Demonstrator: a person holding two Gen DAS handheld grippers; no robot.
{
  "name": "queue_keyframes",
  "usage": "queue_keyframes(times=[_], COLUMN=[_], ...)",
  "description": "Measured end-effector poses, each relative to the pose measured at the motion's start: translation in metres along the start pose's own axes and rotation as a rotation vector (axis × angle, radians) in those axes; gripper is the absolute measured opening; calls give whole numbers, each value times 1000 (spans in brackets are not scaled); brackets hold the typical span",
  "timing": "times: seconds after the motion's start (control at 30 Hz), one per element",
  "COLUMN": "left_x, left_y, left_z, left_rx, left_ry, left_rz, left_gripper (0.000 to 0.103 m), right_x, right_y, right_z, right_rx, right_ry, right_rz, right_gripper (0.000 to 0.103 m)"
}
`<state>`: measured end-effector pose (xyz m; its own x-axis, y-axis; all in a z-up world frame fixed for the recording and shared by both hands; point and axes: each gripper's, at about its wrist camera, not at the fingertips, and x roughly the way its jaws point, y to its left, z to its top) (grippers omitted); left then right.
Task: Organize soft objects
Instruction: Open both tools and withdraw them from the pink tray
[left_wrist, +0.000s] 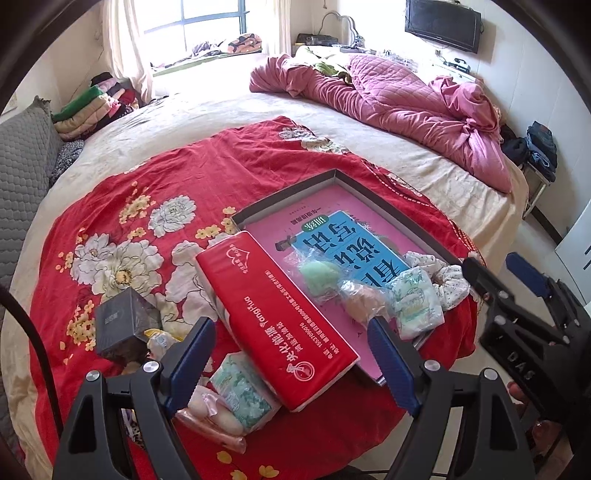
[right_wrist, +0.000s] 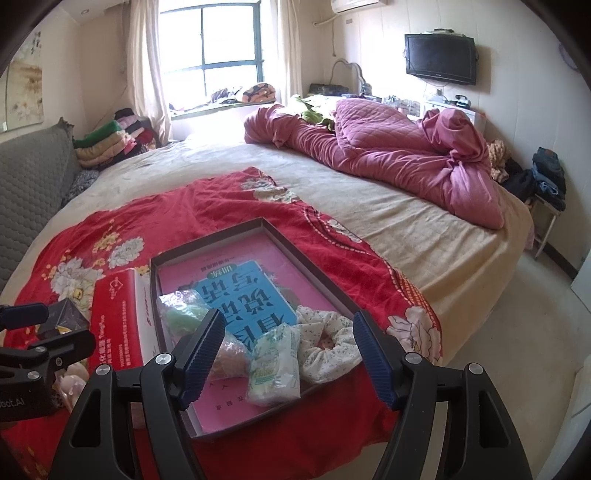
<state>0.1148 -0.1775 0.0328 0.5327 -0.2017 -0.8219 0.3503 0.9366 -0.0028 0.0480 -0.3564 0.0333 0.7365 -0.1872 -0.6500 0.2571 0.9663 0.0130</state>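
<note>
A shallow dark tray (left_wrist: 334, 173) (right_wrist: 263, 222) with a pink and blue book inside lies on a red floral cloth. In it are a bagged green sponge (left_wrist: 320, 275) (right_wrist: 181, 317), a bagged tan sponge (left_wrist: 364, 301), a white-green tissue pack (left_wrist: 417, 299) (right_wrist: 275, 363) and a floral scrunchie (left_wrist: 448, 278) (right_wrist: 325, 345). A red tissue pack (left_wrist: 273, 317) (right_wrist: 116, 317) leans on the tray's left edge. My left gripper (left_wrist: 291, 360) is open above the red pack. My right gripper (right_wrist: 290, 358) is open above the white-green pack and the scrunchie.
A dark small box (left_wrist: 125, 323), another white-green pack (left_wrist: 242, 389) and a bagged pink item (left_wrist: 214, 413) lie on the red cloth (left_wrist: 155, 177) left of the tray. A pink quilt (right_wrist: 388, 155) lies across the far bed. Folded clothes (right_wrist: 110, 142) are stacked far left.
</note>
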Motion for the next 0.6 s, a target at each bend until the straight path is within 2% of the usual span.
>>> queue_keyframes(times=[0.43,0.6], left_x=[-34,-51], left_y=[13,30], left_z=[-16,-22], left_rx=[-11,-33], left_ry=[-39,-52], left_rz=[15,22], left_gripper=[85,85], right_x=[-43,-58], right_y=[25,39], right_z=[11,15], right_rx=[-52,-77], right_ry=[-57,-78], right_rz=[39,58], right_gripper=[73,73])
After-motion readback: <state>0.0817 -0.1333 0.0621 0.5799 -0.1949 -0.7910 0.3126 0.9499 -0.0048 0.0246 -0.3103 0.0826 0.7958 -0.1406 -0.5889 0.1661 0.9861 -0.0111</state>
